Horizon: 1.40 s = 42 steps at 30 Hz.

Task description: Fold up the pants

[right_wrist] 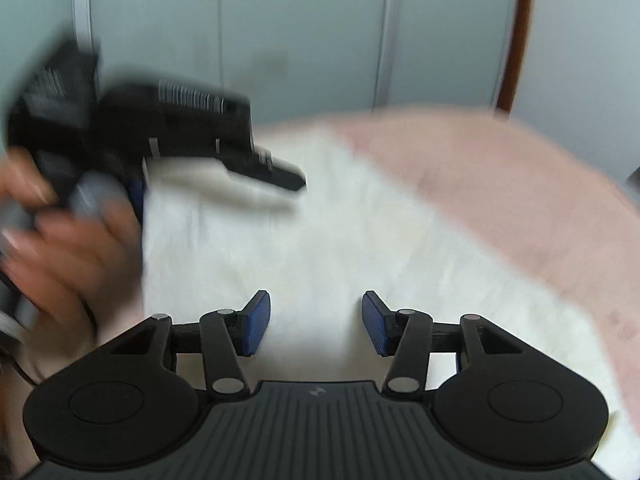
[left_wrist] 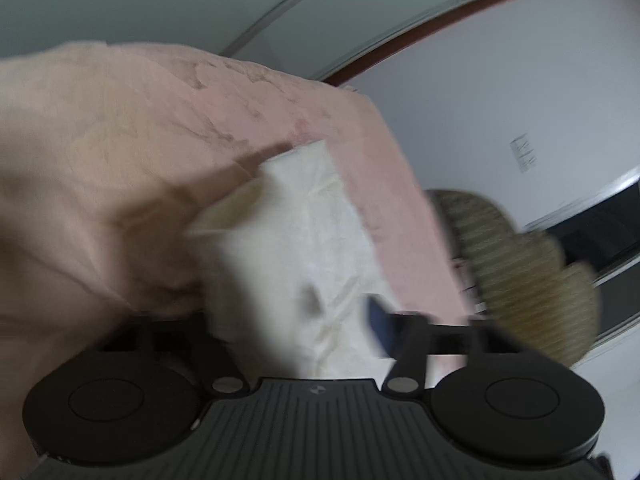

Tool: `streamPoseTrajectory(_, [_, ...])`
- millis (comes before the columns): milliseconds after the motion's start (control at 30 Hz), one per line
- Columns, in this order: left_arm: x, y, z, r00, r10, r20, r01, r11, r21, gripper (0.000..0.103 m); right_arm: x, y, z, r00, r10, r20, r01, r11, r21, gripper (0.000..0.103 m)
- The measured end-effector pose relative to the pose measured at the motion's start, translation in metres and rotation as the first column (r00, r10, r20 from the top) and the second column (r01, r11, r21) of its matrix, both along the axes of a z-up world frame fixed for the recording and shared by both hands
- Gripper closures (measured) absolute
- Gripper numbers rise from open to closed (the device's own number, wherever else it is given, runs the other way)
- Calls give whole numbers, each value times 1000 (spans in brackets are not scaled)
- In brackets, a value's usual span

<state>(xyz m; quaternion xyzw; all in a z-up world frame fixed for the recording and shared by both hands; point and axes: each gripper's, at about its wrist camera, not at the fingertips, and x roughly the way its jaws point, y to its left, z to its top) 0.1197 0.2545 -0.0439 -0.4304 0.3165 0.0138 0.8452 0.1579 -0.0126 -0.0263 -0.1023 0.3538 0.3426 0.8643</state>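
1. Right gripper: nearest the lens in the right wrist view, jaws standing apart over the white pants, pads clear of the cloth and nothing between them.
2. Left gripper: in its own view the white cloth bunches up between the fingers, hiding one pad; the jaws look narrowed on a fold of the pants, though blur leaves the contact uncertain.
3. A hand holds that left gripper at the left edge of the pants, seen from the right wrist.
4. Pants: white, thin, finely creased, lying flat on a pink bed cover; the gripped end rises in a soft ridge.
5. Risk: a shallow pinch may slip and drop the fold.
6. Risk: a deep pinch may catch the pink cover beneath and drag it along.
7. Beyond: pale wall panels.
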Motion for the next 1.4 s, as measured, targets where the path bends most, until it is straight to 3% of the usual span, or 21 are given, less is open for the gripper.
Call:
streamPoseTrajectory(33, [1, -2, 1, 1000, 4, -9, -3, 999, 49, 81, 0, -1, 1, 1000, 2, -4, -2, 1000, -2, 50])
streamPoseTrajectory(100, [-1, -6, 5, 1000, 1, -4, 0, 992, 123, 89, -1, -7, 6, 1000, 13, -8, -13, 1000, 9, 49])
streamPoseTrajectory(167, [-10, -18, 19, 1000, -7, 29, 0, 972, 234, 91, 0, -15, 17, 999, 12, 52, -14, 999, 41, 49])
streamPoseTrajectory(233, [-18, -40, 39, 996, -32, 86, -2, 930, 368, 92, -4, -23, 27, 994, -15, 109, 7, 997, 72, 49])
streamPoseTrajectory(333, [-35, -76, 70, 976, -113, 188, 2, 863, 505, 92, -2, -39, 44, 987, -21, 157, -2, 990, 140, 48])
streamPoseTrajectory(467, [-57, -125, 106, 924, -256, 285, 34, 795, 606, 92, -11, -63, 57, 977, -1, 215, -41, 980, 194, 48])
streamPoseTrajectory(567, [-71, -163, 120, 890, -343, 301, 53, 733, 679, 92, -27, -95, 66, 960, -11, 281, -54, 974, 221, 47])
streamPoseTrajectory(800, [-84, -249, 125, 801, -512, 309, 143, 665, 733, 91, -65, -179, 74, 944, -100, 314, 14, 964, 265, 39])
streamPoseTrajectory(900, [-88, -287, 118, 766, -576, 286, 183, 621, 762, 90, -81, -209, 68, 938, -154, 310, 74, 964, 255, 39])
streamPoseTrajectory(1133, [-84, -353, 95, 684, -691, 233, 304, 560, 770, 89, -107, -271, 46, 921, -301, 246, 237, 936, 261, 39])
streamPoseTrajectory(1267, [-82, -381, 76, 654, -730, 198, 353, 526, 773, 88, -115, -294, 31, 909, -351, 223, 300, 925, 232, 39])
streamPoseTrajectory(1400, [-80, -407, 61, 650, -741, 168, 393, 517, 760, 87, -119, -306, 21, 900, -391, 195, 347, 911, 223, 39])
